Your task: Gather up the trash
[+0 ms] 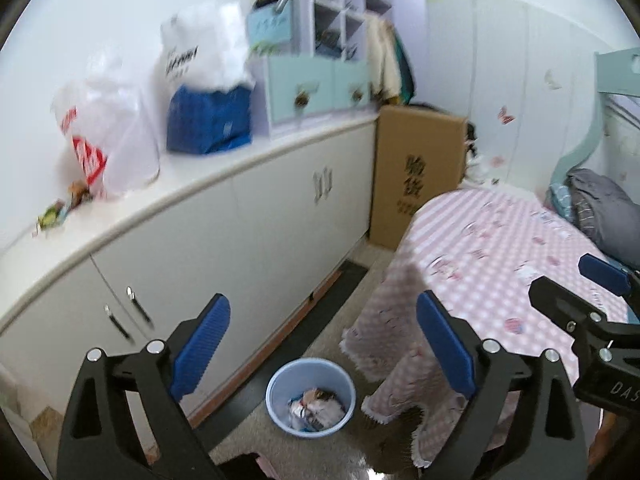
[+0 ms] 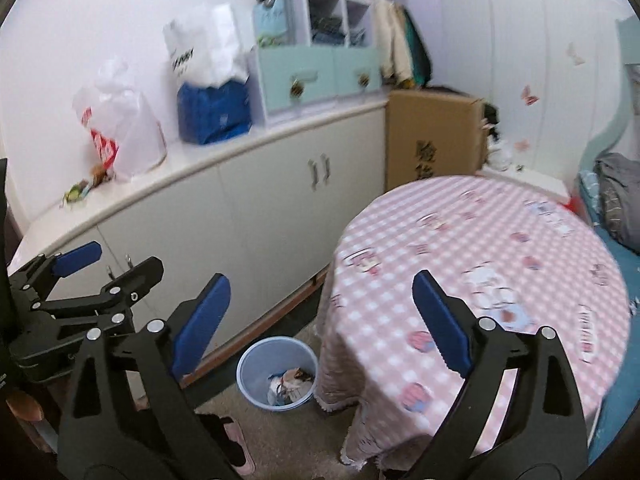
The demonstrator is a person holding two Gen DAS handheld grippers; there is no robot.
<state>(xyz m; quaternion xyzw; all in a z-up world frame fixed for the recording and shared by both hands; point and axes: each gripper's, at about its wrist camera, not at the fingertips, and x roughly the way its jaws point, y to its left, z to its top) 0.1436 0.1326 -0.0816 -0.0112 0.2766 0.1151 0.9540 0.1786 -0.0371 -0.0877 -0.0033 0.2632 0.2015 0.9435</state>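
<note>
on the far left of the counter (image 1: pixel 200 200), near its front edge, lies a small heap of wrappers (image 1: pixel 60 208), and just behind it stands a clear plastic bag (image 1: pixel 108 136) with red print. further along the countertop sit a blue pack (image 1: pixel 208 120) topped by a white bag, then a pale green drawer box (image 1: pixel 316 88) at the right end. the left gripper (image 1: pixel 324 344) hangs above the floor with its blue fingers (image 1: pixel 202 344) spread wide and nothing between them. below it, on the floor just beside the cabinet doors, stands the blue bin (image 1: pixel 310 400) – crumpled trash (image 1: pixel 316 408) lies in its bottom. a cardboard box (image 1: pixel 416 168) stands in the corner past the counter. the round table (image 2: pixel 480 280) under a pink checked cloth sits right of the bin, its cloth hem hanging near the rim. the right gripper (image 2: pixel 322 328) hovers over the table's left edge – fingers wide apart, holding nothing.
</note>
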